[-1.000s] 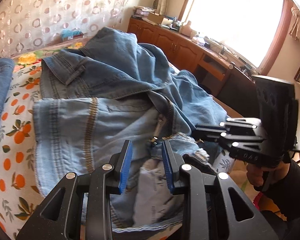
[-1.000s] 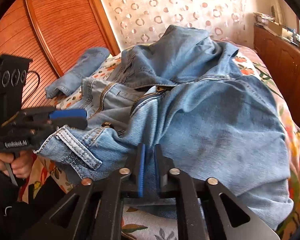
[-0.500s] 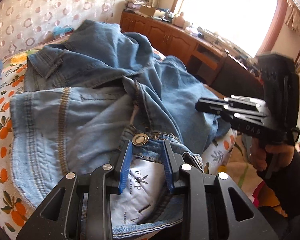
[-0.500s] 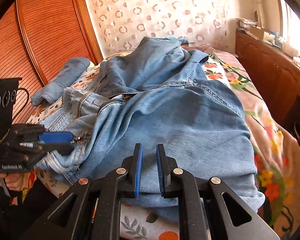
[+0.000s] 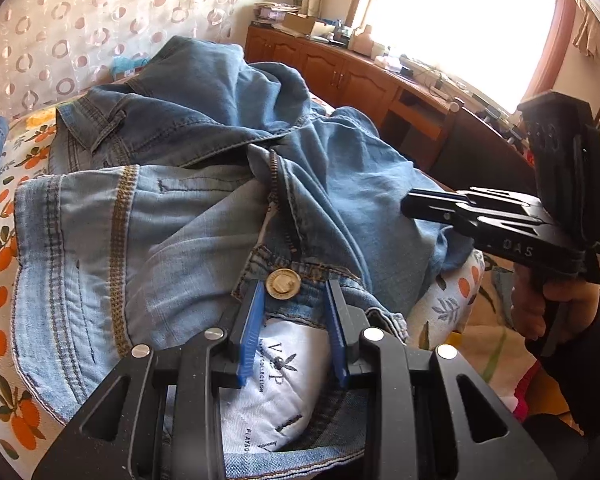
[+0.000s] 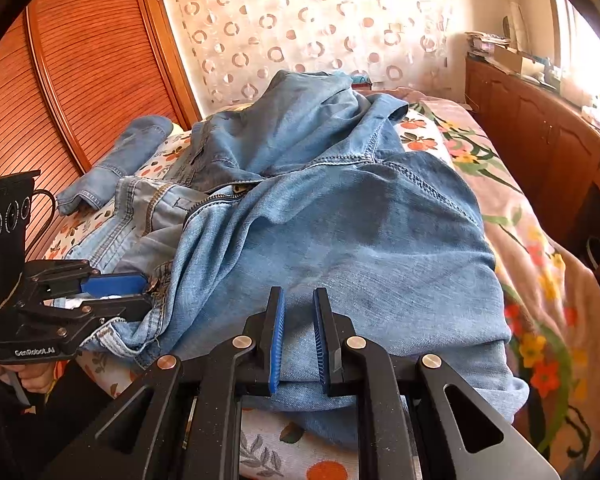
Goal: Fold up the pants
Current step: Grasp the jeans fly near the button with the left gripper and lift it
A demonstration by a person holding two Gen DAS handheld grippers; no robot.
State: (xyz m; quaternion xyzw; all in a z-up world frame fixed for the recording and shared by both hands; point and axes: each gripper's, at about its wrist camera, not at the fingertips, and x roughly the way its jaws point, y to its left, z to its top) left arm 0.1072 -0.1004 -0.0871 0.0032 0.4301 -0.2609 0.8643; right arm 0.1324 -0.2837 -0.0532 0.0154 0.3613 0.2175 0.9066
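Our left gripper has slid forward over the jeans' waistband, now straddling the metal button; our right gripper apparently released its denim fold.

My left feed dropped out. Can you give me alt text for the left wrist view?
The left gripper straddles the jeans' waistband at the button, with the white label between its fingers. The right gripper reaches in from the right, above the crumpled jeans on the bed.

Pants lower edge cut off; window blown out, unreadable.
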